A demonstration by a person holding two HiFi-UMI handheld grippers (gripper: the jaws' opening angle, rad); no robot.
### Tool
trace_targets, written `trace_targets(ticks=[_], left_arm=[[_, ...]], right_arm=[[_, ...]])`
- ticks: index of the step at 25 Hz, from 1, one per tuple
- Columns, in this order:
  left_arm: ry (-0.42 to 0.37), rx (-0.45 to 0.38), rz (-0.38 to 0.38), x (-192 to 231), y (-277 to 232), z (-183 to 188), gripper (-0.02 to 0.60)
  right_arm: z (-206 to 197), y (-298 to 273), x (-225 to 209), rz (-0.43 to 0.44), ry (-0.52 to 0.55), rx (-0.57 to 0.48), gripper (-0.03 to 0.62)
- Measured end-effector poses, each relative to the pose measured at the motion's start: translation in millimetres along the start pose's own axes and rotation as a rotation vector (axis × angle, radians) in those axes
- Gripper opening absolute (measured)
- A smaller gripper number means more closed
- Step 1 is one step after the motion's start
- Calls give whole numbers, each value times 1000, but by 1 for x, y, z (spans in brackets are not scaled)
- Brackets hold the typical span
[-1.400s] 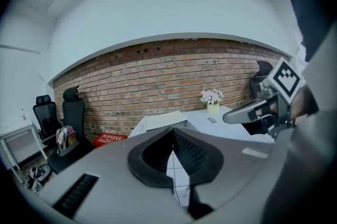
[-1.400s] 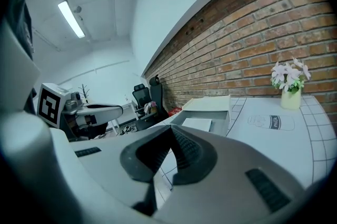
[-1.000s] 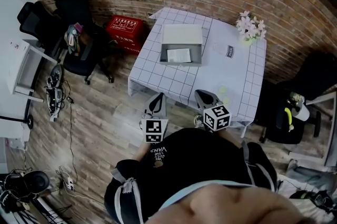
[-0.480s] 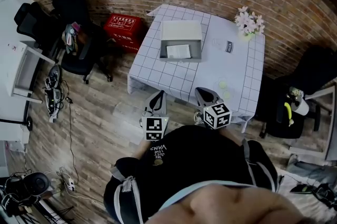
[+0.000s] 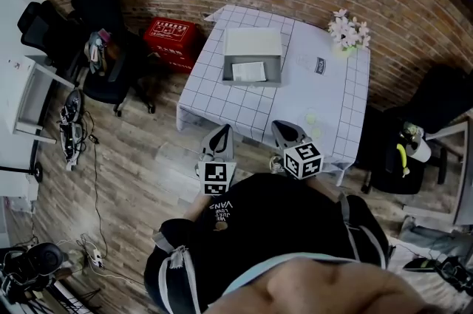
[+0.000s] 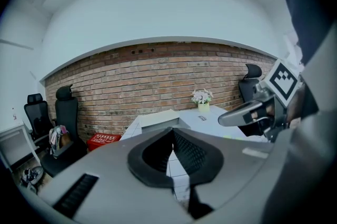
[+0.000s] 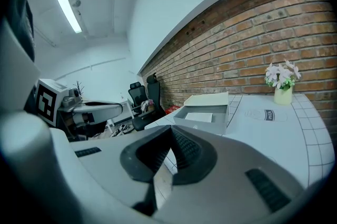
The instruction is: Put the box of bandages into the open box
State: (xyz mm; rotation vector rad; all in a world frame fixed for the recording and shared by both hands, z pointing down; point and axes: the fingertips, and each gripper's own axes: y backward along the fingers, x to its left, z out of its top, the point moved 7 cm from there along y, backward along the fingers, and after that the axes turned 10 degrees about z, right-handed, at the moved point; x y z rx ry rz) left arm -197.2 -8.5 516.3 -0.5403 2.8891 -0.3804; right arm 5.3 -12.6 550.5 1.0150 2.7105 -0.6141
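Note:
The open grey box point(image 5: 275, 72) stands on the far left part of the white checked table point(image 5: 325, 94), its lid point(image 5: 253, 43) folded back. A white flat packet point(image 5: 248, 71) lies inside it. To its right a small flat packet with a dark label point(image 5: 321, 66) lies on the cloth; I cannot tell which of these is the bandage box. My left gripper point(image 5: 222, 132) and right gripper point(image 5: 284, 130) hover side by side at the table's near edge, both shut and holding nothing. The left gripper point(image 6: 172, 131) and right gripper point(image 7: 171, 131) point at the table.
A vase of white flowers point(image 5: 349, 33) stands at the table's far right corner. Two pale green round things point(image 5: 312, 118) lie near the front right. A red crate point(image 5: 174, 40) and black office chairs point(image 5: 103, 76) are left of the table; a brick wall is behind.
The view has shifted slightly and the table sits a little higher in the frame. Both grippers stay shut near the table's front edge.

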Motion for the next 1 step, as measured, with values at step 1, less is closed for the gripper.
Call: trace_targets(ticks=[1], left_arm=[[-1, 0, 1, 0, 0, 0, 11]], right_arm=[[0, 0, 0, 0, 0, 0, 3]])
